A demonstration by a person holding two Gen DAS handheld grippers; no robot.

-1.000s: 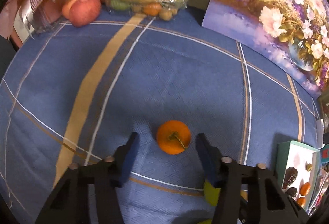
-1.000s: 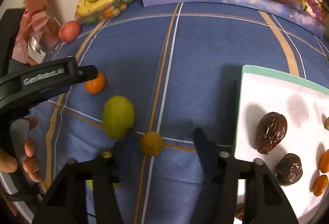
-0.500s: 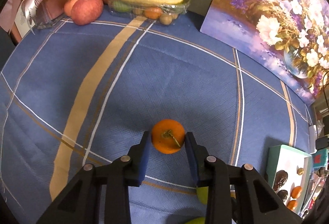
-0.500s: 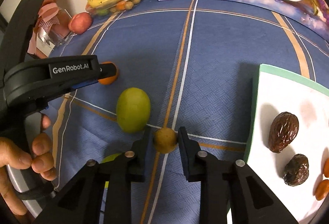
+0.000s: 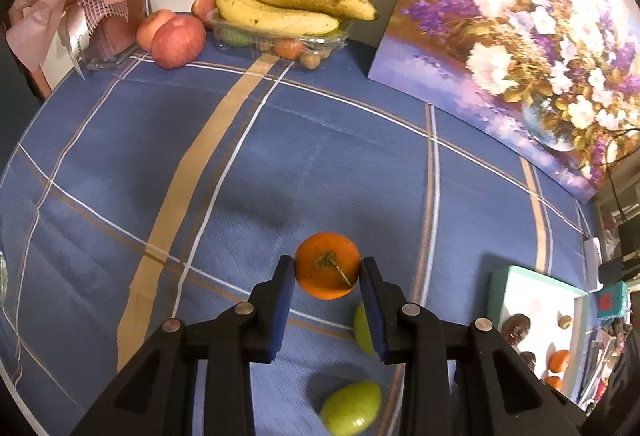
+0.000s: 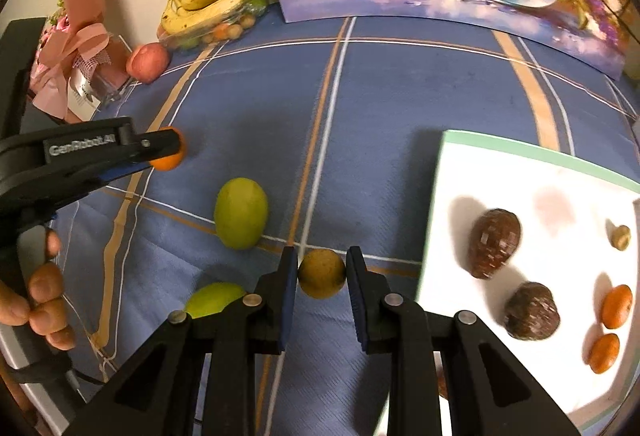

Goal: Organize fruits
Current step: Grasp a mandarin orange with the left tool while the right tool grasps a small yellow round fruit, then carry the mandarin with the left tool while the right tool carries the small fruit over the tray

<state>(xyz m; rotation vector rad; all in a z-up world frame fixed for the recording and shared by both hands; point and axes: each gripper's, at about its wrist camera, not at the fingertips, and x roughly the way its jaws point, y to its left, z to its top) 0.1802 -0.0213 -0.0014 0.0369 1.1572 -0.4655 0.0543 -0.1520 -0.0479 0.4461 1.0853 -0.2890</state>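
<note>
With my left claw (image 5: 327,277) clamped on the tangerine (image 5: 327,265) and my right claw (image 6: 322,273) on the small yellow-brown fruit (image 6: 322,273), I judged steady lifts toward the white tray (image 6: 532,172) at three o'clock best.

Left tool (image 5: 327,278) closed on orange (image 5: 327,265); right tool (image 6: 322,274) on longan (image 6: 322,273).

Ahead of me the blue checked surface (image 5: 320,156) lies bare up to the banana tray (image 5: 280,36) and the leaning painting (image 5: 520,56). Two green fruits (image 6: 241,213) crowd the near left; the white tray (image 6: 540,196) blocks the right.
</note>
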